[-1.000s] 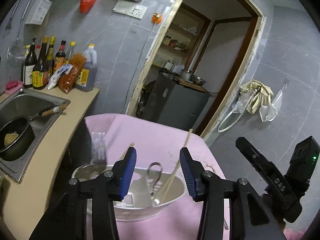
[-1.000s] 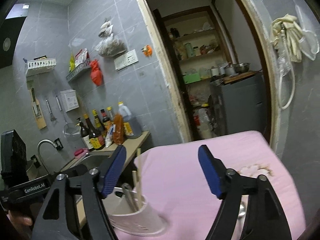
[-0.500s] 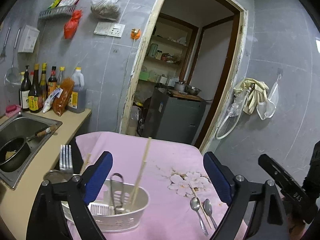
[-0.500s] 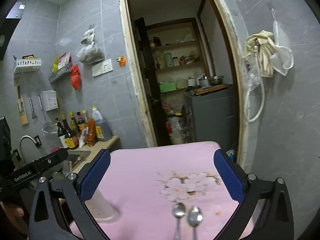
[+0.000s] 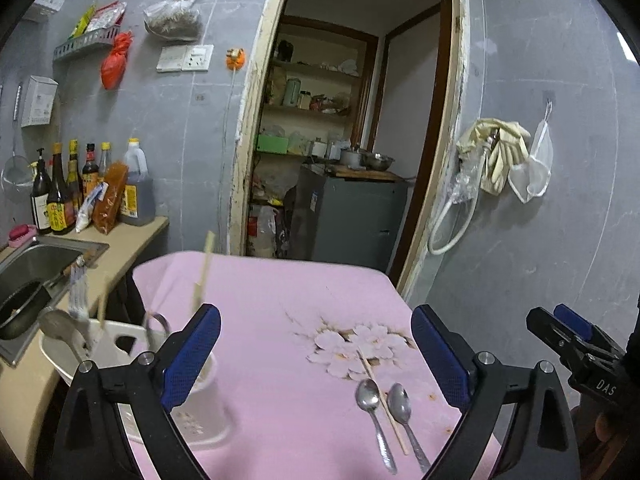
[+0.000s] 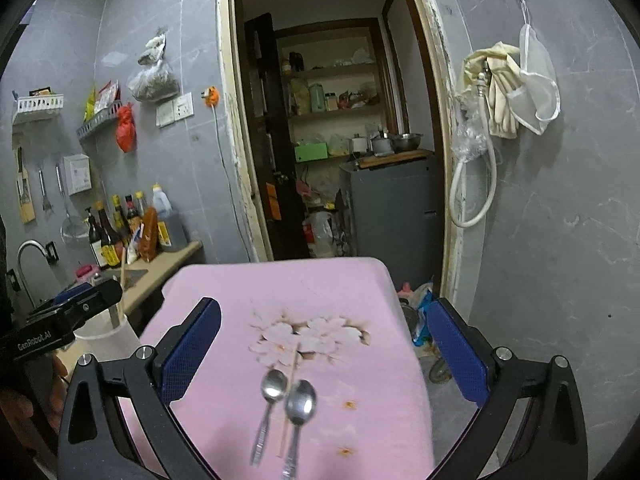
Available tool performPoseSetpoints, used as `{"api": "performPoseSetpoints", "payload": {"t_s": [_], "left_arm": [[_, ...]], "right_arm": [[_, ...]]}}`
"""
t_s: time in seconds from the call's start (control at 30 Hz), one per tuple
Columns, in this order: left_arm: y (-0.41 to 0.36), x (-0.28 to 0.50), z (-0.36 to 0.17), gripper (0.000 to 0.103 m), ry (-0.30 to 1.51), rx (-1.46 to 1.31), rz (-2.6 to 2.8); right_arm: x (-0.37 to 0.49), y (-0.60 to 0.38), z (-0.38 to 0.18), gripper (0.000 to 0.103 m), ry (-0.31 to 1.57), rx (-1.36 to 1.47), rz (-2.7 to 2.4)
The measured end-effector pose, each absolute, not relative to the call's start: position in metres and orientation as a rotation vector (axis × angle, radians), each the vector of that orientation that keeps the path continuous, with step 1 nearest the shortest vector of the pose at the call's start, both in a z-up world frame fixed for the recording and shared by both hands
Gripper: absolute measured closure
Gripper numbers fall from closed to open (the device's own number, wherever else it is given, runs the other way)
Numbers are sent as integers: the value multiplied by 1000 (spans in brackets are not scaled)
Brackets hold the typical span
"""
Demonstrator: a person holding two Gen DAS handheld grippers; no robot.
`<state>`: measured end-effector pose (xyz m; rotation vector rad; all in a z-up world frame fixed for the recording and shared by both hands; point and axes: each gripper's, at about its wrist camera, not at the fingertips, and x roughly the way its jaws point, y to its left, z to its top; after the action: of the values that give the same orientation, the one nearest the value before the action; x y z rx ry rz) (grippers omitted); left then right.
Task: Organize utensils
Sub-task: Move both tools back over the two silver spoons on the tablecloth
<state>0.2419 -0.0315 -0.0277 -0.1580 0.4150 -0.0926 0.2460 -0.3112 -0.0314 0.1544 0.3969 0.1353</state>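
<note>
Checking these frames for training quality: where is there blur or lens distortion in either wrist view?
Left wrist view: the white utensil holder and the fork standing in it are motion-smeared, while the two spoons stay fairly crisp; the door frame bows from the fisheye. Right wrist view: the spoons are softly blurred, and corners vignette black.

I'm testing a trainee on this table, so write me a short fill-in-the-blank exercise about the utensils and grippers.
1. Two spoons lie on the ____ cloth.
2. A single ____ lies between the spoons.
3. The white holder stands at the table's ____ side in the left wrist view.
4. The jaws of the left gripper and right gripper are both ____, with nothing gripped.

Missing words: pink; chopstick; left; open
</note>
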Motion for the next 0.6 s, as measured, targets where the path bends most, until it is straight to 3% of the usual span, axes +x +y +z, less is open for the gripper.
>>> {"api": "performPoseSetpoints", "payload": {"t_s": [0.6], "left_arm": [[-72,282,-93,7,643,-196,-124]], "right_arm": [[298,-337,-117,2,656,185,235]]}}
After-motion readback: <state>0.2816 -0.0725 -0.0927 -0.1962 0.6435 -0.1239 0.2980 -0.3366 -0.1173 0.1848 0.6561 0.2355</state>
